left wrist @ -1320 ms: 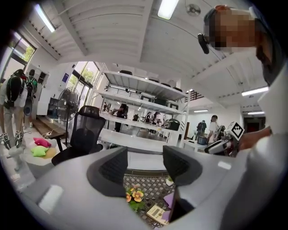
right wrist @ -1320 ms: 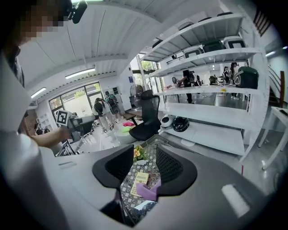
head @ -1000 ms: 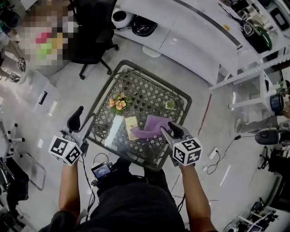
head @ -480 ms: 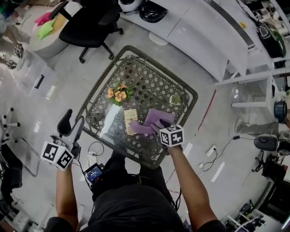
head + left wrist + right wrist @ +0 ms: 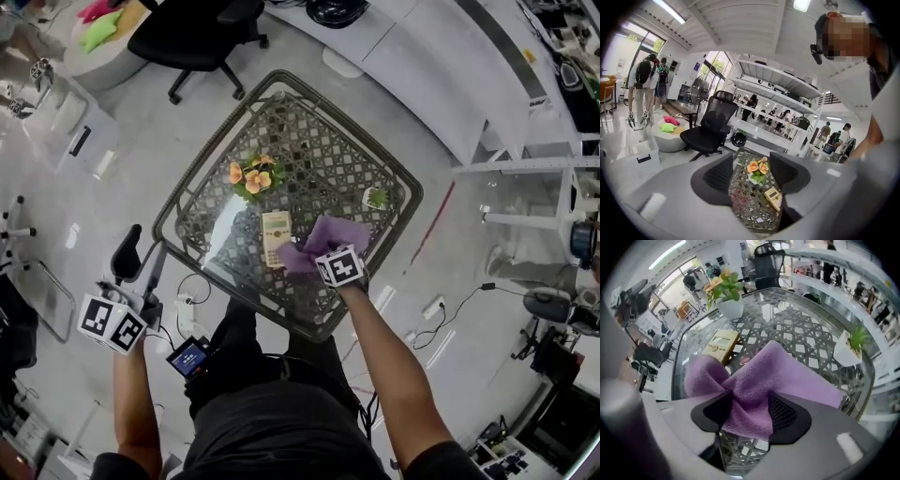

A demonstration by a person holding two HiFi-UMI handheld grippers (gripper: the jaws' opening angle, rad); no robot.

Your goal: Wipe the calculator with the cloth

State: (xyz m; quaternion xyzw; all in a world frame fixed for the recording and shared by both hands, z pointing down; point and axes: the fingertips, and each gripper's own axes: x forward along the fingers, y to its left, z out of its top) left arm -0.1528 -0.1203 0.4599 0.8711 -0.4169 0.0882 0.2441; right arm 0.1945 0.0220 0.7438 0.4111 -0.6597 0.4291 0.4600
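A beige calculator (image 5: 276, 236) lies on the glass-topped lattice table (image 5: 192, 183), also seen in the right gripper view (image 5: 719, 344). A purple cloth (image 5: 328, 236) lies bunched just right of it, touching its edge. My right gripper (image 5: 326, 257) points steeply down over the cloth's near end. Its jaws have just been opening; a fold of the cloth (image 5: 754, 385) stands between the spread pads. My left gripper (image 5: 139, 255) hangs open and empty off the table's left side, aimed across the table (image 5: 751, 176) toward the calculator (image 5: 773, 198).
A pot of orange flowers (image 5: 253, 176) stands behind the calculator. A small white plant pot (image 5: 377, 198) sits at the table's right corner. A black office chair (image 5: 202, 33) and a long white counter (image 5: 441, 66) lie beyond. Cables trail on the floor by my feet.
My right gripper has dropped onto the table with the cloth, which now rests beside the calculator. My left gripper has sunk lower and drifted away from the table's left edge.
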